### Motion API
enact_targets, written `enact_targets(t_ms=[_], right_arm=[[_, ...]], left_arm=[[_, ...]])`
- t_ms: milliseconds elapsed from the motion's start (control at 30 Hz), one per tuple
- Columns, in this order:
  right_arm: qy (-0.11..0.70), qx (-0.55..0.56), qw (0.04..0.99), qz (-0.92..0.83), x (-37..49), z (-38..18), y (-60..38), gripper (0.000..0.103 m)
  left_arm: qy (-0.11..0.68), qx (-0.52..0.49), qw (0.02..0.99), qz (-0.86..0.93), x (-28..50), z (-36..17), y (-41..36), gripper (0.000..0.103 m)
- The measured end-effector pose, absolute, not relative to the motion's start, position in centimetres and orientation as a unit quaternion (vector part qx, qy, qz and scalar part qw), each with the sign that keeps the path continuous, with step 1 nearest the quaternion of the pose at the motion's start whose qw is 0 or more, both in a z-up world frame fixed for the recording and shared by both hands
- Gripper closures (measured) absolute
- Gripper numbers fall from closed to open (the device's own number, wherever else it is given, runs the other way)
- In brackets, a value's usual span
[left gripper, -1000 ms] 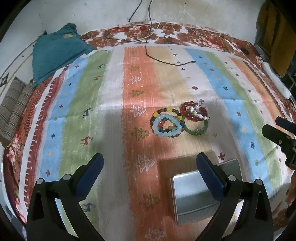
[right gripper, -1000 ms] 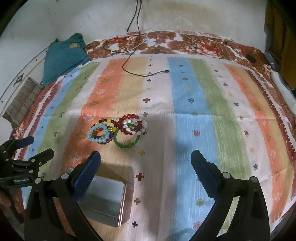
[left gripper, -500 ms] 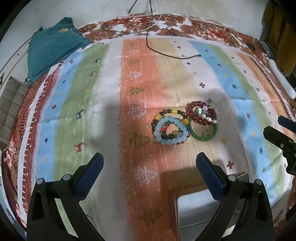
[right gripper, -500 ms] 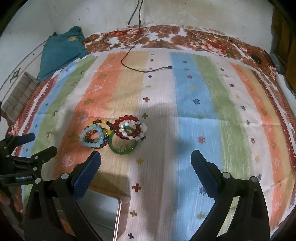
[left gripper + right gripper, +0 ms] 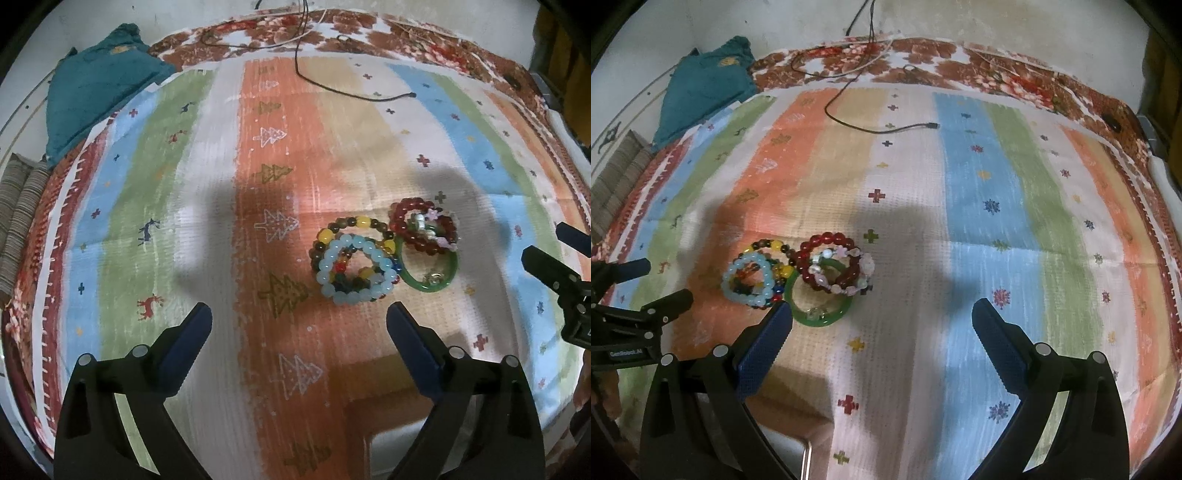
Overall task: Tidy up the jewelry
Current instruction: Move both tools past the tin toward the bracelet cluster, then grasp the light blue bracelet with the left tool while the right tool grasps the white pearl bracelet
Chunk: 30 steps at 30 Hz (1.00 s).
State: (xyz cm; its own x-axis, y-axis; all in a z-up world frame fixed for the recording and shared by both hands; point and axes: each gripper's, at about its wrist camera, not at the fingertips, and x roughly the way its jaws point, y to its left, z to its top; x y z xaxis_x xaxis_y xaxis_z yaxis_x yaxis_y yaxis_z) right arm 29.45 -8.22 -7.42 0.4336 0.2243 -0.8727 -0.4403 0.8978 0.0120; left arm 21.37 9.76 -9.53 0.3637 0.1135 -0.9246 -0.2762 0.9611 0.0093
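A heap of bracelets lies on the striped cloth: a pale blue bead bracelet (image 5: 355, 271) over a dark and yellow bead one (image 5: 347, 224), a green bangle (image 5: 428, 275), and a dark red bead bracelet (image 5: 424, 225) tangled with a pink one. The heap also shows in the right wrist view, with the blue bracelet (image 5: 750, 282), bangle (image 5: 820, 306) and red bracelet (image 5: 831, 264). My left gripper (image 5: 299, 328) is open and empty, just short of the heap. My right gripper (image 5: 881, 328) is open and empty, its left finger (image 5: 764, 343) close to the bangle.
A metal tin (image 5: 790, 459) lies at the near edge, mostly hidden. A black cable (image 5: 354, 92) crosses the far cloth. A teal cloth (image 5: 96, 92) and a grey folded mat (image 5: 18, 218) lie at the far left.
Both grippers have moved forward toward the bracelets, which now sit closer and lower in both views. The tin has slid almost out of view below. Both grippers stay open.
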Motion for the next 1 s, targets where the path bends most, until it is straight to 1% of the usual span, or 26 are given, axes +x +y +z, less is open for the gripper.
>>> enact_targets(t_ms=[133, 400, 533, 767, 867, 967, 1000], right_arm=[[0.496, -0.09, 0.839, 0.204, 30.1, -7.3, -8.1, 0.004], [0.506, -0.095, 0.834, 0.199, 31.7, -8.8, -7.6, 0.004], [0.514, -0.099, 0.829, 0.197, 32.6, -9.7, -7.3, 0.004], [0.52, -0.107, 0.825, 0.195, 33.6, -10.9, -6.4, 0.004], [0.521, -0.108, 0.824, 0.193, 34.0, -11.2, -6.2, 0.005], [0.525, -0.112, 0.821, 0.194, 34.4, -11.7, -5.9, 0.005], [0.525, -0.111, 0.821, 0.195, 34.5, -11.8, -5.9, 0.007]], left_arm=[[0.554, -0.081, 0.821, 0.109, 22.1, -10.3, 10.3, 0.011], [0.575, -0.085, 0.806, 0.113, 23.5, -12.6, 11.1, 0.021], [0.58, -0.085, 0.804, 0.106, 24.1, -13.3, 11.1, 0.025], [0.584, -0.087, 0.801, 0.1, 25.0, -13.8, 11.1, 0.038], [0.584, -0.087, 0.801, 0.103, 25.2, -13.9, 11.3, 0.041], [0.586, -0.082, 0.8, 0.102, 25.4, -14.2, 11.3, 0.042], [0.586, -0.08, 0.8, 0.102, 25.5, -14.3, 11.3, 0.043]])
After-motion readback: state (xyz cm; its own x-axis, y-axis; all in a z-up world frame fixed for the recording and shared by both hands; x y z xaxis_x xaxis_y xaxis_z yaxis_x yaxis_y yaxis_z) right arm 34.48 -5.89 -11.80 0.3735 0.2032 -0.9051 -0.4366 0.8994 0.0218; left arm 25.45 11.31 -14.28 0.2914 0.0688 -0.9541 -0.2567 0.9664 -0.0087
